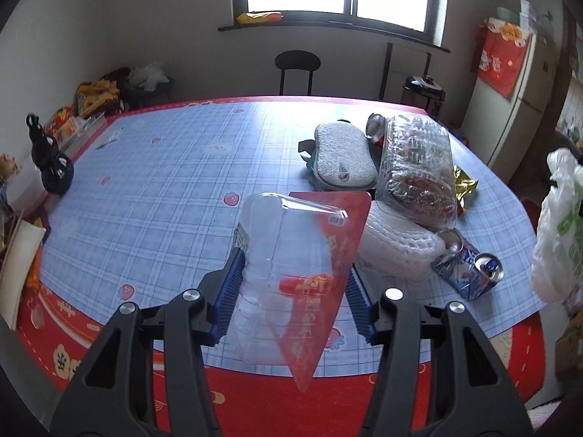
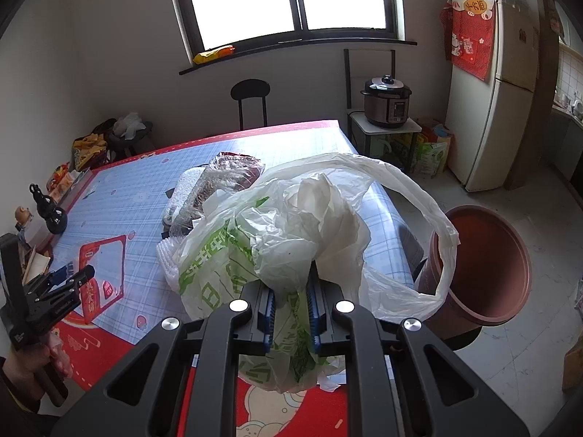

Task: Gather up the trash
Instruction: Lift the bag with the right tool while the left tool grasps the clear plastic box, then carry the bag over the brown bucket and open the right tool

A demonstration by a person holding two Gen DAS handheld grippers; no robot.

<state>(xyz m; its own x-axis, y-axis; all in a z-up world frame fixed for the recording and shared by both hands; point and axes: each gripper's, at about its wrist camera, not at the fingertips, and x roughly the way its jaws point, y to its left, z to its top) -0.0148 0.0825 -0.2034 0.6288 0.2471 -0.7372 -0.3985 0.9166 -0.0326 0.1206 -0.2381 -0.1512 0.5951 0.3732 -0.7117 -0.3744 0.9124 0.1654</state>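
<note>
cans (image 1: 470,269): 2 | clear plastic boxes (image 1: 288,273): 2 | plastic bags (image 2: 291,225): 1 | sponges (image 1: 344,156): 1 | gold wrappers (image 1: 463,184): 1

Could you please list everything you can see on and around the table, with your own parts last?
clear tray: one, see-through with red card, between the left jaws
plastic bag: one, white and green, clamped in the right jaws
cans: two, blue crushed near table's right edge, red behind the sponge
sponge: one, white, mid table
wrapped box: one, clear film, right of sponge
foam net: one, white, under the box
gold wrapper: one, table's right edge
gourd: one, black, table's left edge
basin: one, reddish brown, on the floor
cooker: one, on a stand
fridge: one, white
left gripper: black, blue pads
right gripper: black, blue pads
</note>
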